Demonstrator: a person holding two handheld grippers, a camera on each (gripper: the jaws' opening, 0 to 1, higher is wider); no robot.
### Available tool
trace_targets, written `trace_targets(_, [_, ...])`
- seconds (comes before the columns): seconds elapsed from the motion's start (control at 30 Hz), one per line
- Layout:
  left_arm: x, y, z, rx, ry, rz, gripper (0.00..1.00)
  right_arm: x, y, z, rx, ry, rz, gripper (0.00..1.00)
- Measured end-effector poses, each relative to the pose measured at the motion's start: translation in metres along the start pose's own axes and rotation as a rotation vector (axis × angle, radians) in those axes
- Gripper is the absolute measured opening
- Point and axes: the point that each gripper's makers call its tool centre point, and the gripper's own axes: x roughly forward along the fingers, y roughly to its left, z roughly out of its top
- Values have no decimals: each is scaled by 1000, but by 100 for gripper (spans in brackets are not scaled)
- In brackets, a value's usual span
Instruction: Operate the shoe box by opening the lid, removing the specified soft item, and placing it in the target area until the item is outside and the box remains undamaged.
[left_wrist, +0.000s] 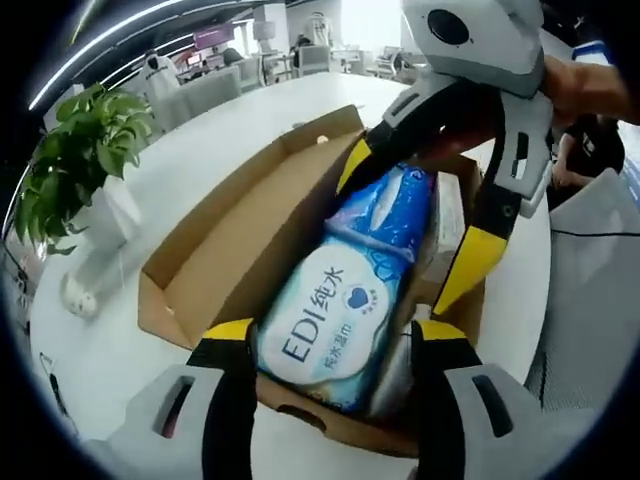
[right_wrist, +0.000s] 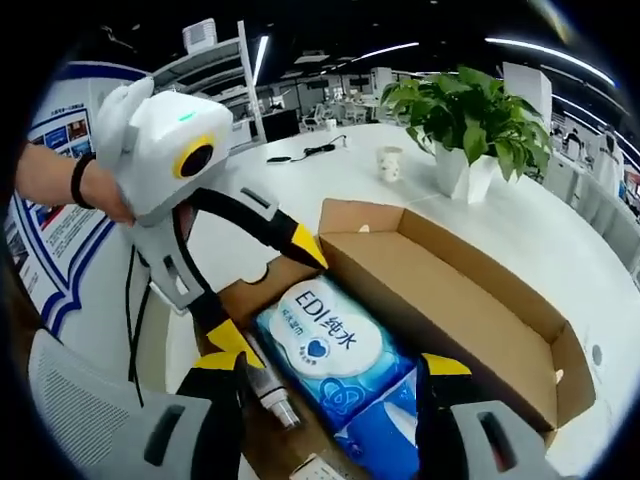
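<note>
The box stands on the white surface with its lid already open. The wipes pack lies inside, its long axis along the box. Left claw straddles the near end of the pack, jaws wide. Right claw straddles the opposite end, also wide. Neither grips. Both claws are equally near.

Wipes pack in the open shoe box

The wipes pack lies inside the box, between both grippers' open jaws.
</note>
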Motion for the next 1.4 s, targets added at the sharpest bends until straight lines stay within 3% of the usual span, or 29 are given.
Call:
trace_targets(0.17, [13,9,-13,45,55,-17,64,13,-6,-6,-50,48,12,68])
trace_targets(0.63, [33,9,-23,149,121,-78,63,39,-9,-24,-158,138,58,66])
trace_targets(0.97, [31,5,-24,155,121,-98,58,35,-9,-29,-225,168,54,58])
trace_targets(1.4, [35,-1,-25,320,172,-149,59,46,-9,-36,-347,228,65,62])
